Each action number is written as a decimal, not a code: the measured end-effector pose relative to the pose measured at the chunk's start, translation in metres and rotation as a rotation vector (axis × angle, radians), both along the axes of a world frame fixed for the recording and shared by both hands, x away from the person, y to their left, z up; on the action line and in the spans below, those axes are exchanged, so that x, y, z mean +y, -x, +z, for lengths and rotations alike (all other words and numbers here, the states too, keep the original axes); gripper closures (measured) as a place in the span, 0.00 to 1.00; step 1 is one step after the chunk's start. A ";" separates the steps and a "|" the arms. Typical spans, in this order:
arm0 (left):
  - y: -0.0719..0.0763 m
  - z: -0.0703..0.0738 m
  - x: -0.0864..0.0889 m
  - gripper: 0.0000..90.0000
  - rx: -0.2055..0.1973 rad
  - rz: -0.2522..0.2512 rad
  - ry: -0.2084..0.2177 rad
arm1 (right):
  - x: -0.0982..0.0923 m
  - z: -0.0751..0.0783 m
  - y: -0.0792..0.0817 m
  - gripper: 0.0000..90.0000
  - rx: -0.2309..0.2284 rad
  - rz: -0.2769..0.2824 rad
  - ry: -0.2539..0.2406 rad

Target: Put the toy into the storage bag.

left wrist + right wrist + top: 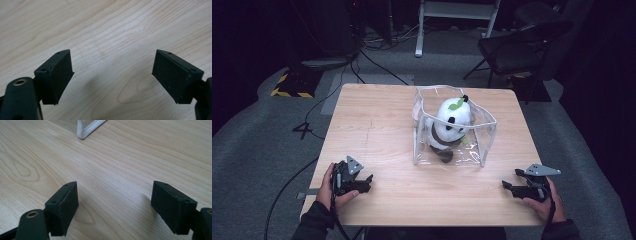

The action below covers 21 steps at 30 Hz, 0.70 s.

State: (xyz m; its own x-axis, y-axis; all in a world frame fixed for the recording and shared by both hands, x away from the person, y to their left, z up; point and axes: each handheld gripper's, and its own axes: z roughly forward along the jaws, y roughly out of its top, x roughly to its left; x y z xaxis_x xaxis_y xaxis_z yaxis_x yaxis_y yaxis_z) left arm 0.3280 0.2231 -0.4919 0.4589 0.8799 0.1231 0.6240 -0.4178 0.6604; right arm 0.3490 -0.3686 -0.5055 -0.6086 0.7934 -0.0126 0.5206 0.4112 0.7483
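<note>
While a plush panda [450, 127] sits upright inside a clear plastic bag [484, 132] at the centre-rear of the wooden tabletop [377, 125], two hands rest at the near edge, well apart from the bag, seen from the high view. L gripper [368, 181], held in the person's left hand [332, 187] at the near-left corner, points toward the middle of the tabletop w/ its grey three-cornered plate on top; R gripper [510, 179], in the right hand [544, 200] at the near-right corner, points left, also topped by a grey plate. Bag stands open at the top, white-trimmed, w/ the panda's green leaf and black ears showing above its head. Beyond the tabletop: grey carpet, cables, a dark chair [517, 47] and a white frame [457, 20] in the dim background. Left gripper view: both black fingers [58, 75] stand wide apart, nothing between them, bare pale wood grain beneath and ahead; they hang low over the tabletop, whether touching it can't be told. Right gripper view: fingers [63, 207] likewise spread wide and empty, low over the wood; at the top edge a white-trimmed bottom corner of the bag [83, 131] rests on the tabletop, well ahead of the fingertips and slightly left of the gap between them.
</note>
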 end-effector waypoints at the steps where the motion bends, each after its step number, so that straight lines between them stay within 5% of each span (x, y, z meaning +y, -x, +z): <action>1: 0.001 -0.002 0.002 0.19 0.009 0.008 0.010 | 0.000 0.000 0.000 0.24 0.000 -0.001 0.000; 8: 0.006 -0.014 0.012 0.20 0.029 0.022 0.140 | 0.000 0.000 0.000 0.24 0.001 -0.001 0.000; 21: 0.006 -0.015 0.018 0.17 0.039 0.013 0.145 | 0.000 0.000 0.000 0.25 0.000 0.008 -0.002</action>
